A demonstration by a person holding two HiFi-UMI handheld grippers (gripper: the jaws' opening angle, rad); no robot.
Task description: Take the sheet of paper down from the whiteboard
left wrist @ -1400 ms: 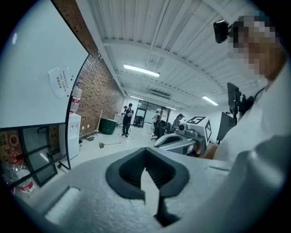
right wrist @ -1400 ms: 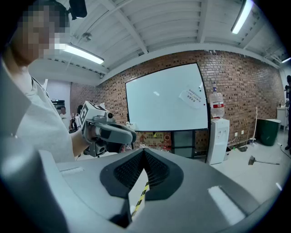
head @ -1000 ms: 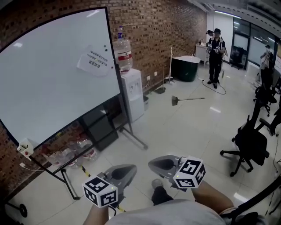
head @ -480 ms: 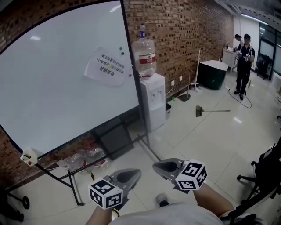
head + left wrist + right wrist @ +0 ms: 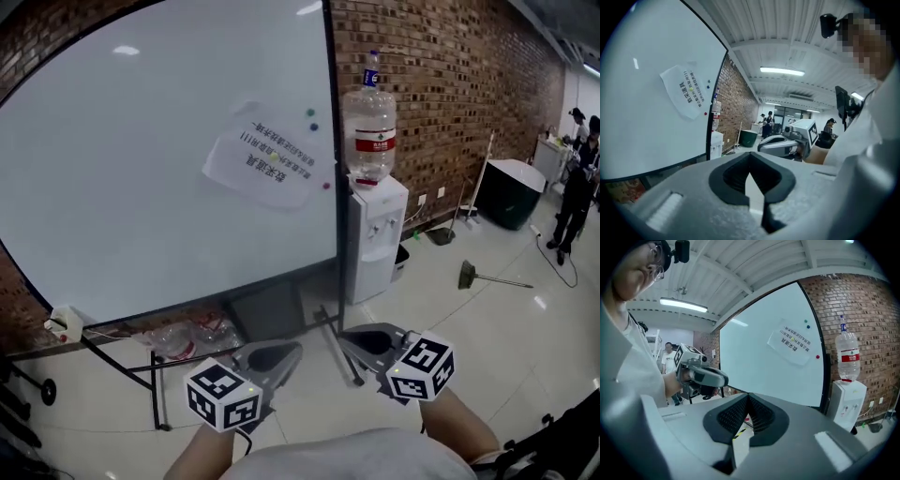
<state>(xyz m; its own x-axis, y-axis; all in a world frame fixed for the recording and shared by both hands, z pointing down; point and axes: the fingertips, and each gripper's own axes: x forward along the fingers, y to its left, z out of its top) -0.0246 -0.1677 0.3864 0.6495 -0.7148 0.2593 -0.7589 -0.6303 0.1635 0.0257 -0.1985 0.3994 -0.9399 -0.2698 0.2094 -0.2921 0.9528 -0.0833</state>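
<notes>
Left hand-held gripper [image 5: 284, 351], right hand-held gripper [image 5: 351, 337]: closed, empty, low, seemingly level, toward whiteboard [image 5: 131, 197].

Print on the paper [image 5: 265, 169] is unreadable.

The head camera looked forward and steeply down from above the person's arms, with the left hand-held gripper [image 5: 281, 351] and right hand-held gripper [image 5: 362, 337] low in frame and the whiteboard [image 5: 122, 206] well ahead. The left gripper view looked along its own jaws, catching the board obliquely at its left; the right gripper view faced the board more squarely. All three shared the board, its sheet of paper [image 5: 262, 159] and the water dispenser [image 5: 377, 234]; each gripper view also caught the other hand-held gripper.
</notes>
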